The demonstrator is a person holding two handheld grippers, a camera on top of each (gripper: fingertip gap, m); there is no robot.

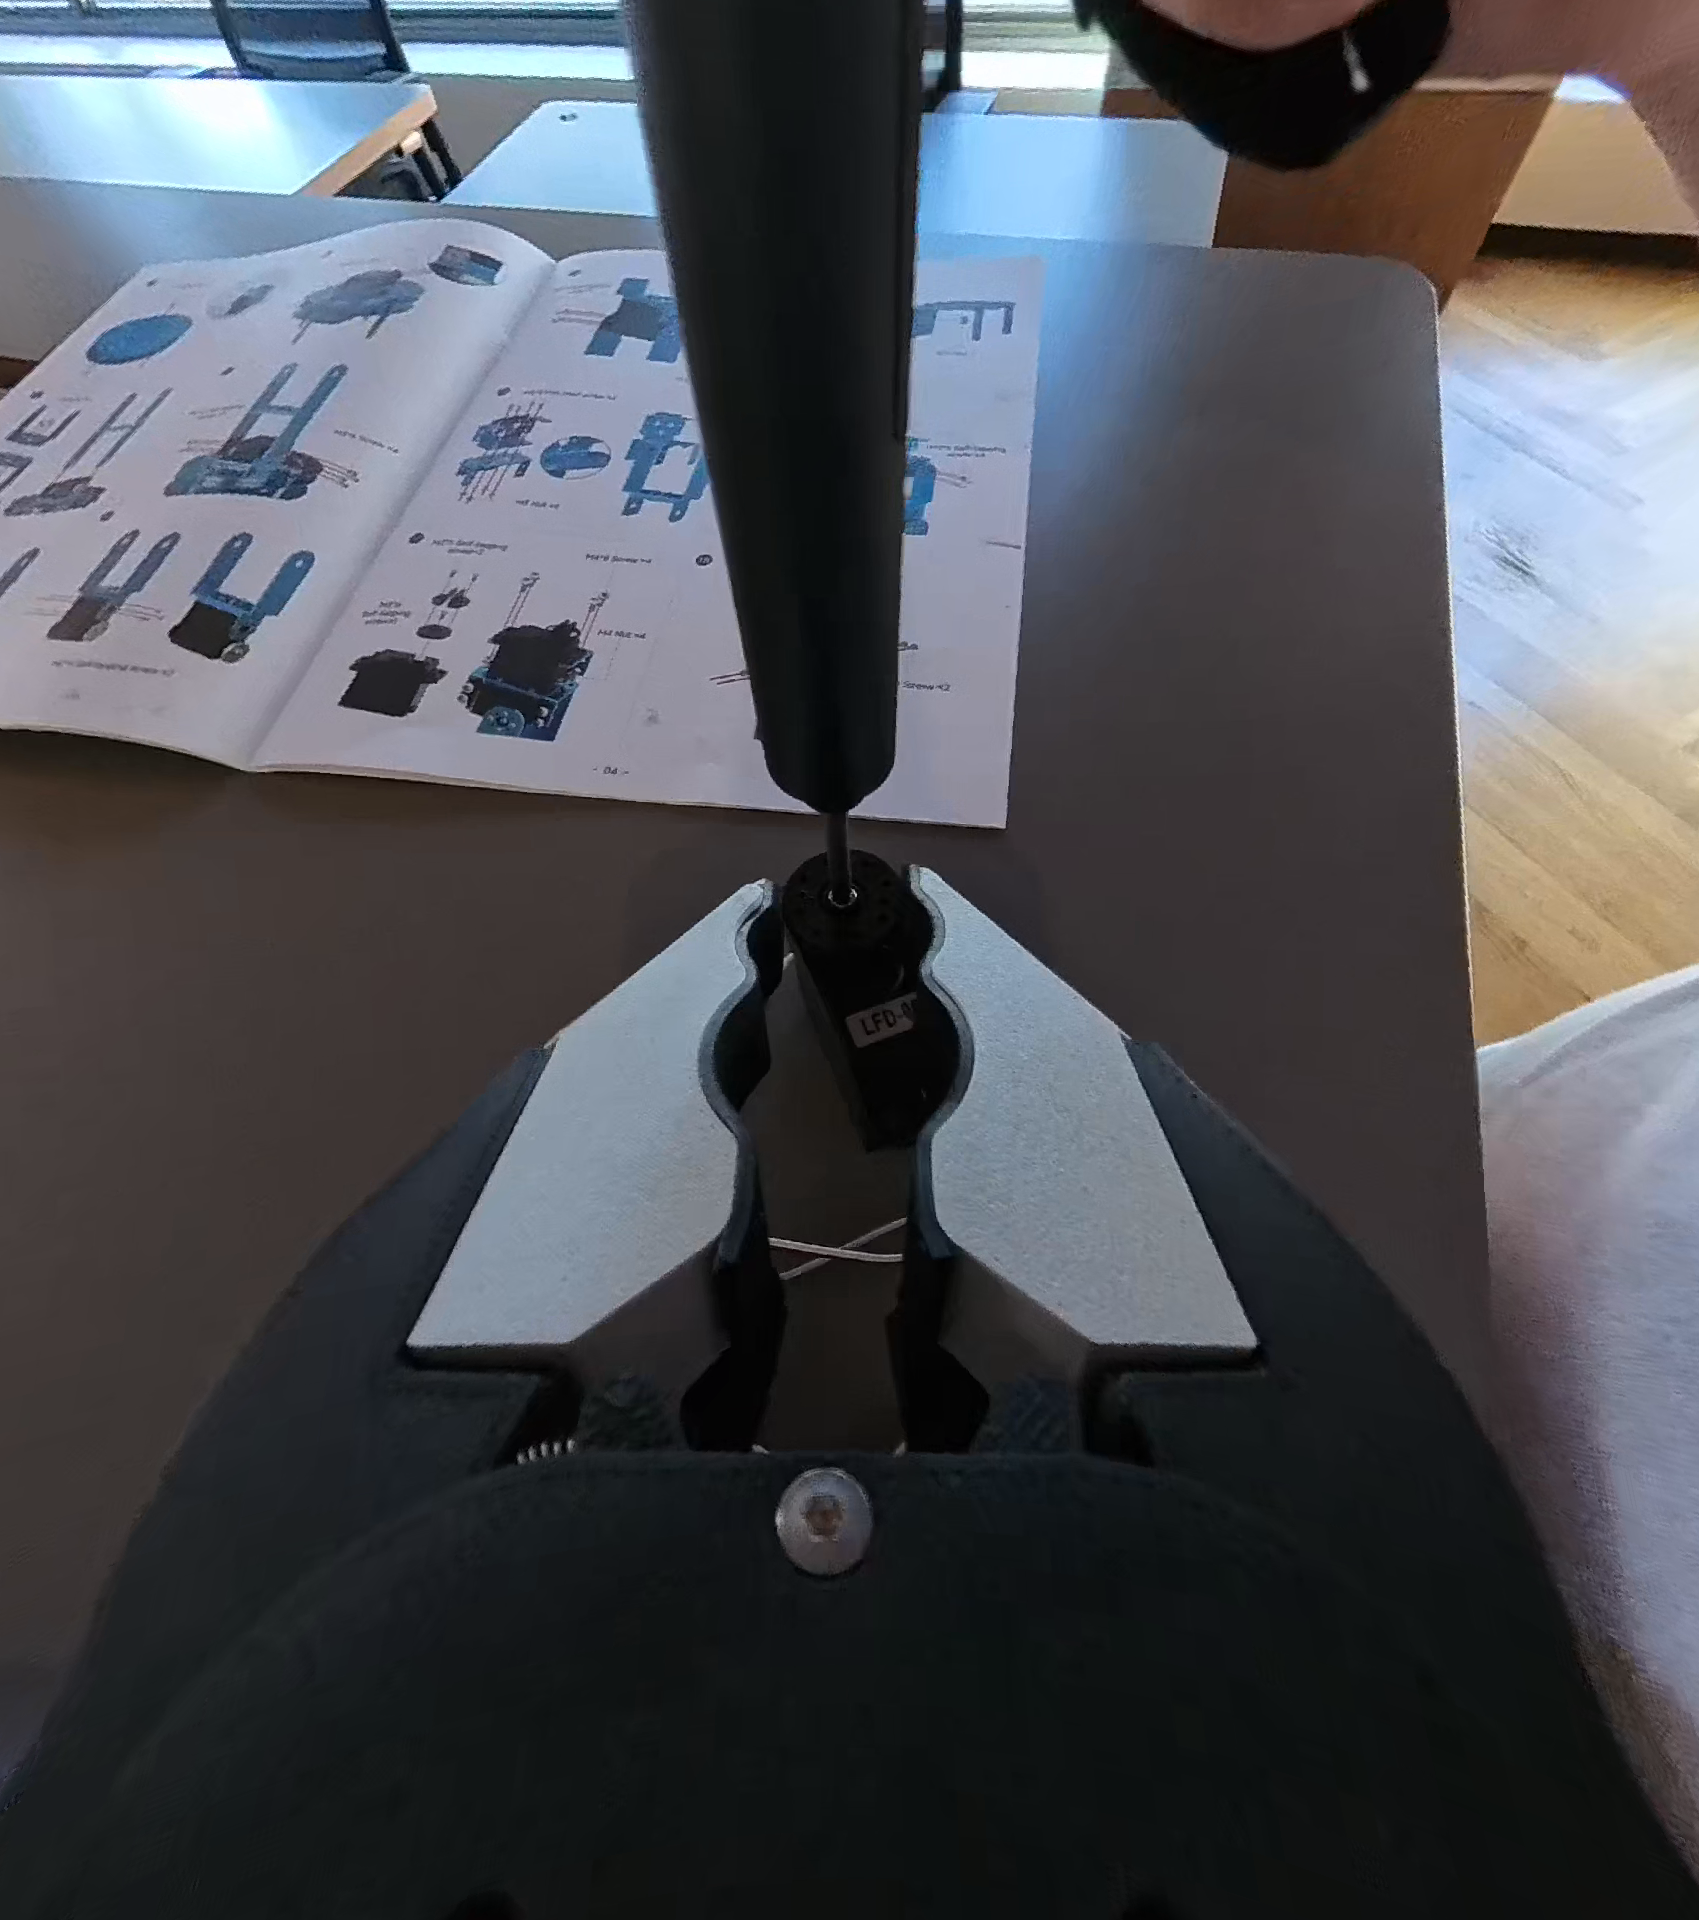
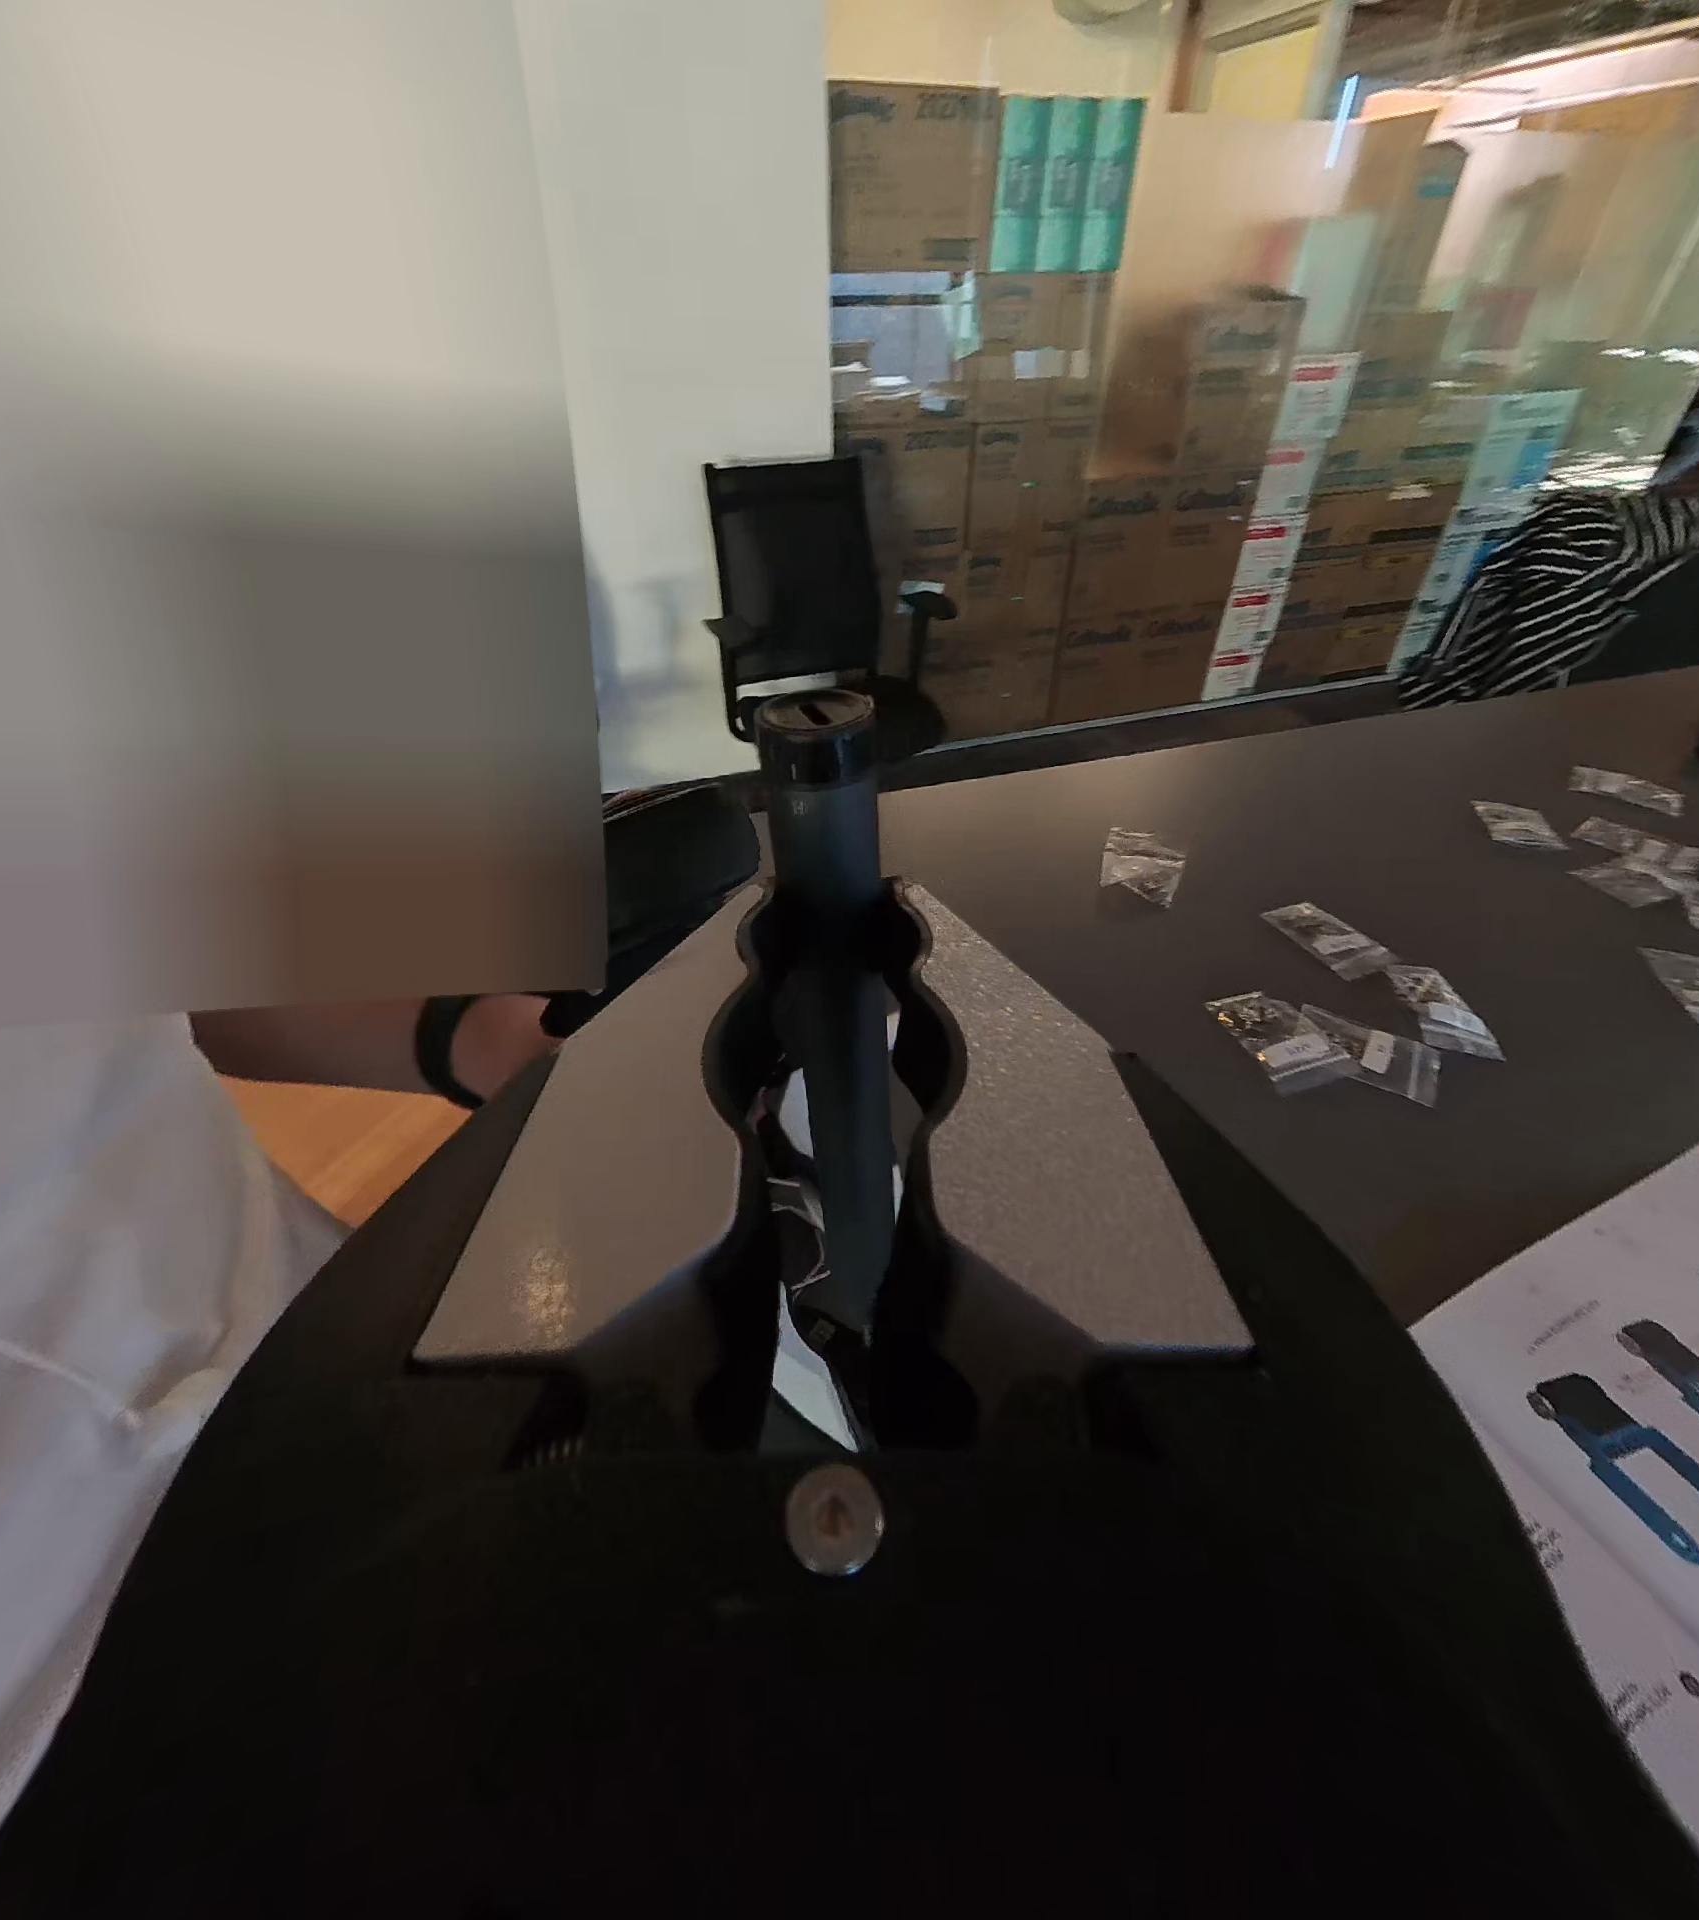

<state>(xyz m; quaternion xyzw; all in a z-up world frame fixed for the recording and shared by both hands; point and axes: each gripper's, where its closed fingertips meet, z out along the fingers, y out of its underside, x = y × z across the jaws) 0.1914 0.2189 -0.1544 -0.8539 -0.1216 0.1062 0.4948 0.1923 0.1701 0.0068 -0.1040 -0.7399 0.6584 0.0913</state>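
Observation:
My left gripper [image 1: 843, 896] is shut on a small black servo motor [image 1: 871, 1023] with a white label and a round black horn [image 1: 840, 891] on top, held just above the dark table [image 1: 1229, 727]. A dark, pen-shaped electric screwdriver [image 1: 793, 395] comes down from above, and its thin bit sits in the screw at the horn's centre. My right gripper [image 2: 822, 914] is shut on that same screwdriver [image 2: 829, 894], whose capped end sticks out past the fingertips. A person's wrist with a black band [image 1: 1271, 73] shows at the top of the left wrist view.
An open instruction booklet [image 1: 471, 520] with blue part drawings lies beyond the servo; its corner shows in the right wrist view [image 2: 1655, 1403]. Several small clear bags of hardware [image 2: 1344, 1029] lie on the table. The table edge and wooden floor [image 1: 1603, 623] are to the right. An office chair [image 2: 803, 592] and stacked boxes [image 2: 1136, 468] stand behind. The tips of one gripper are about 15 cm away from the tips of the other.

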